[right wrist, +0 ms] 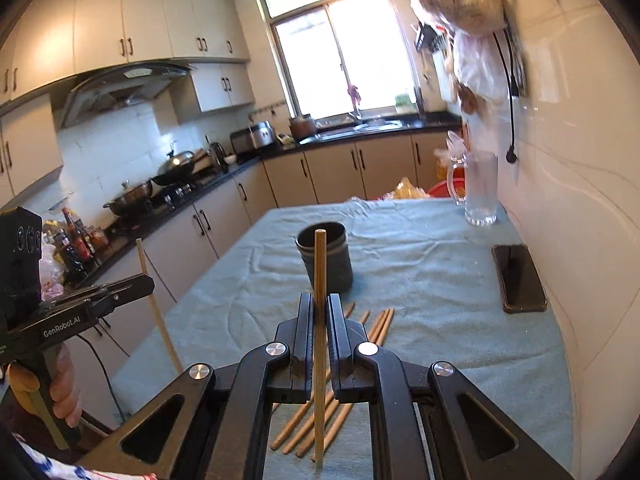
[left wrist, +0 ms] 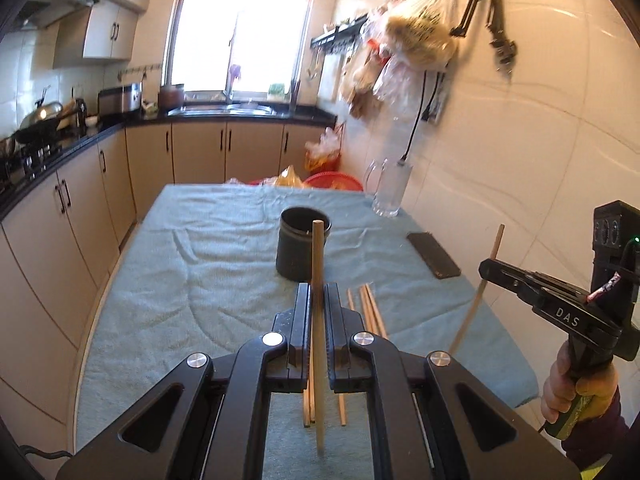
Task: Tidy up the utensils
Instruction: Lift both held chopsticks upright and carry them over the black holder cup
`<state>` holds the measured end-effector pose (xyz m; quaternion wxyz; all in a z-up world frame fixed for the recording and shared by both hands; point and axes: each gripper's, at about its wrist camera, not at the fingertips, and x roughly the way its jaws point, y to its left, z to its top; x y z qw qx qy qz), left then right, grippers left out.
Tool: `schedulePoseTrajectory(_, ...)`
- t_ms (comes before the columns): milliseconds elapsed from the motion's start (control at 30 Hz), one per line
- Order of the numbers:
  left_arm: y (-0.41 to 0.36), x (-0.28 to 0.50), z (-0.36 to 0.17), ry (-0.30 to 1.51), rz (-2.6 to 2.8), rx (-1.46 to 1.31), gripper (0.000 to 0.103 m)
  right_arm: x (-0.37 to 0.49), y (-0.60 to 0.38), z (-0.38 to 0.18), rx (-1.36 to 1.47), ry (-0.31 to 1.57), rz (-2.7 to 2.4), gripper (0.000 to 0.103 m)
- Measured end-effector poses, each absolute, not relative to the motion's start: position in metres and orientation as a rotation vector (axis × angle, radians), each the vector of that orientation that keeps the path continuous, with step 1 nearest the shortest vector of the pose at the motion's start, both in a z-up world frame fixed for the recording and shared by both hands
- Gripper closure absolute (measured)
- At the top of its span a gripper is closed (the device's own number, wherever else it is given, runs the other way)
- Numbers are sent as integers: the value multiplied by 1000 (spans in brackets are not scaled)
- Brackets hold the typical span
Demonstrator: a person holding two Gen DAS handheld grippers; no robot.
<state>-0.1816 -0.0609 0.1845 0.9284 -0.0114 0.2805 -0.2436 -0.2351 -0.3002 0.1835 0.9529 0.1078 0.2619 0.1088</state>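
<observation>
- The left gripper (left wrist: 318, 300) is clamped on one wooden chopstick (left wrist: 317, 280), which stands near upright through the middle of the left wrist frame, its top overlapping the black cylindrical holder (left wrist: 298, 246) at frame centre.
- The right gripper (right wrist: 319, 312) pinches a second chopstick (right wrist: 319, 280) the same way; in its own view the stick's tip crosses the holder (right wrist: 326, 256) just above centre.
- More loose chopsticks (right wrist: 320, 412) lie on the teal towel (right wrist: 420, 280) in the lower middle, near the holder's foot but apart from it.
- A phone (right wrist: 518, 278) lies at right, a glass mug (right wrist: 478, 188) at upper right; both are well clear.
- Judgement: the step is dropping the held sticks into the holder. Bring one stick at a time over the rim, keep it vertical, lower its end inside before letting go, and avoid bumping the holder's wall, which looks light enough to tip.
</observation>
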Motion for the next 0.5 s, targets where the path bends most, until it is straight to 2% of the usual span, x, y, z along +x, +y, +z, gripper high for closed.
schedulePoseTrajectory(500, -76, -144, 222, 521, -517, -35, 97, -205, -299, 224, 199, 455, 256, 96)
